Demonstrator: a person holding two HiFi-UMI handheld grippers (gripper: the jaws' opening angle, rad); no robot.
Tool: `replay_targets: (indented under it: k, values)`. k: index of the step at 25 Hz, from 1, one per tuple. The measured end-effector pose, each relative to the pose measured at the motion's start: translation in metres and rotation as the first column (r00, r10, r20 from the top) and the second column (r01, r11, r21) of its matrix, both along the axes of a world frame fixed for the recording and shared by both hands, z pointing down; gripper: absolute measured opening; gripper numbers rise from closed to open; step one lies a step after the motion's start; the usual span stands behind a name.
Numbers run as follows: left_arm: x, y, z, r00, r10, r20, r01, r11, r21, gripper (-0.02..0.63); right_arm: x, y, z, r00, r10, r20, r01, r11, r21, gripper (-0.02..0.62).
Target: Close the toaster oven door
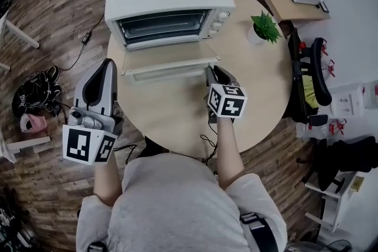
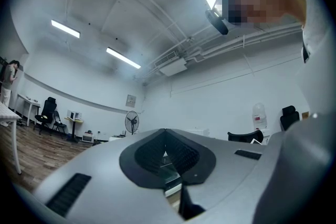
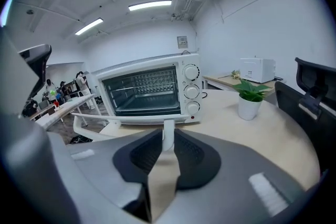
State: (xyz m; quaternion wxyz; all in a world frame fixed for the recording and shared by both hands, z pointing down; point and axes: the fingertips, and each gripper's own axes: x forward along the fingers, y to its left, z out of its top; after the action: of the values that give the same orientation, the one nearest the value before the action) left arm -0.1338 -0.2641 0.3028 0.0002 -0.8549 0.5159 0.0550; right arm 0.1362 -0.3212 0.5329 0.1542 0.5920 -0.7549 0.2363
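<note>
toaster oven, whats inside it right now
With the door dropped open, the toaster oven shows a wire rack and a dark floor beneath it, with no food visible. The far back corners are too dark to make out.

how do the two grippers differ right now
Place: the right gripper is over the table at the open toaster oven's door handle; the left gripper is at the table's left edge. Jaws: right closed on the handle, left together on nothing. Both carry marker cubes.
</note>
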Motion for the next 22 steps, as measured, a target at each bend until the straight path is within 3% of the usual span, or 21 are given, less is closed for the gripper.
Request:
replay_targets:
  k: [22]
  values:
    - [-0.012,-0.005,-0.003,0.999,-0.012,-0.039,0.012,1.000,0.013,0.008,-0.012,-0.067,-0.068,0.998,-0.046,-0.051,0.052,0.991,0.120,0.078]
